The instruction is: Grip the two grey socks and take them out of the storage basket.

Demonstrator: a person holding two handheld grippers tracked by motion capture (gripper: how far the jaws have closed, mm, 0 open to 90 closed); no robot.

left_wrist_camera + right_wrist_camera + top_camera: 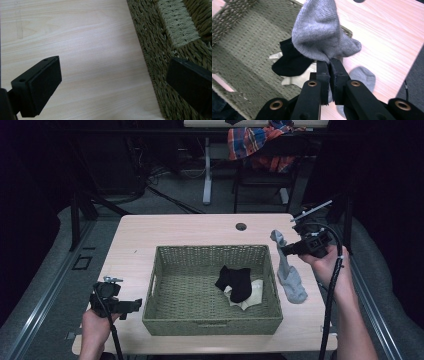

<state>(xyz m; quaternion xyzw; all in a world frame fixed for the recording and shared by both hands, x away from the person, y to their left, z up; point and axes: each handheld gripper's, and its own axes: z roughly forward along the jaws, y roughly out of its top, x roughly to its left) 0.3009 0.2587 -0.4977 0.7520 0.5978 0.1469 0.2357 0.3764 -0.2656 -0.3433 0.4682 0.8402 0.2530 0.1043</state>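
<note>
The pale wood surface [200,227] carries a woven basket [210,322] that already holds a black sock [235,281] on a cream one [252,292]. Just beside its right wall, the grey sock [289,272] hangs from the right claw [284,251], pinched mid-length, its toe trailing on the surface. It looks light, limp and stretchy, so a firm pinch on bunched fabric should hold. The left claw [112,80] is spread, holding nothing, by the basket's left wall.
</note>
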